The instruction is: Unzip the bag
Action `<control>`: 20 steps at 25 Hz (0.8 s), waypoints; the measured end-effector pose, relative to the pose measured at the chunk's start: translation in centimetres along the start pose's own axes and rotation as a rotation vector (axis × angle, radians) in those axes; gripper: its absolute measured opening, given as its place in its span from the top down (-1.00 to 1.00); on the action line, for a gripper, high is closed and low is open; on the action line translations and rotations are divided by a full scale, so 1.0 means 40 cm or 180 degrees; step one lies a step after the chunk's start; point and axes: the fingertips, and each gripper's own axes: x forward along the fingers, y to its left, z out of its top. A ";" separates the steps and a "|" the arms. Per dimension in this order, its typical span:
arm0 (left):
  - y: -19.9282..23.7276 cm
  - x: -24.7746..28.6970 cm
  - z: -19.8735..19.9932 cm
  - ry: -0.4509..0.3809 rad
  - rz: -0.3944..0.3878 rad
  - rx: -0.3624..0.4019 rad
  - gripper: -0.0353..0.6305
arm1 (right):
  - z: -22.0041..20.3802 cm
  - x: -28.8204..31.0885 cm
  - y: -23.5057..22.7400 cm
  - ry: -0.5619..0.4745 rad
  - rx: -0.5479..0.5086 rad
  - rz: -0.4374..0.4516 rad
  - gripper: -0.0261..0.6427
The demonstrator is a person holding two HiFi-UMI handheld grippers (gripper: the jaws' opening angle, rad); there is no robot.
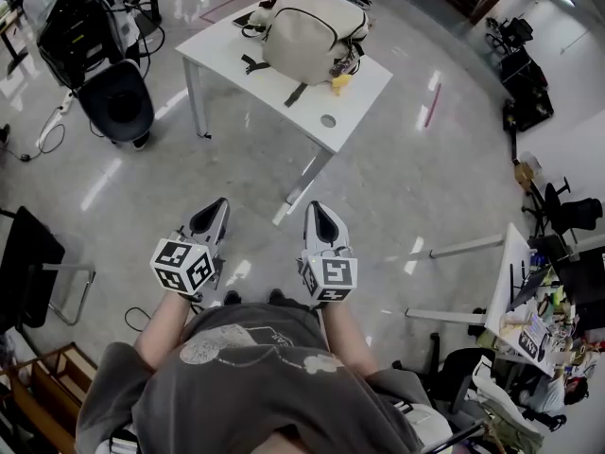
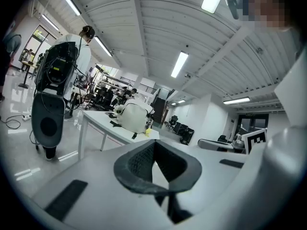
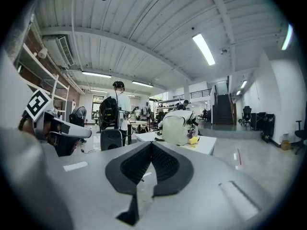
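Note:
A cream backpack [image 1: 307, 28] with black straps and a small yellow charm lies on a white table [image 1: 359, 97] far ahead. It also shows small in the left gripper view as the backpack [image 2: 133, 117] and in the right gripper view as the backpack [image 3: 177, 127]. My left gripper [image 1: 214, 212] and right gripper [image 1: 321, 216] are held close to my body over the floor, well short of the table. Both are shut with nothing between the jaws. The left gripper [image 2: 154, 145] and right gripper [image 3: 151, 147] point toward the table.
A black office chair [image 1: 115, 97] and black equipment stand left of the table. Another black chair [image 1: 24, 268] is at my left. Desks with clutter [image 1: 539, 324] and chairs fill the right side. A person [image 3: 119, 99] stands beyond the equipment. Glossy grey floor lies between me and the table.

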 end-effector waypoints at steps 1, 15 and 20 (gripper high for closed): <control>0.011 -0.007 0.004 -0.0006 0.0010 -0.0012 0.88 | -0.003 0.002 0.010 0.0014 -0.0001 -0.0011 0.92; 0.116 0.046 0.043 -0.0048 0.0062 0.0054 0.88 | -0.031 0.118 -0.003 0.0118 0.0069 -0.0042 0.93; 0.151 0.102 0.065 -0.0058 0.0190 0.0068 0.88 | -0.006 0.223 -0.040 0.0074 0.0082 0.0093 0.93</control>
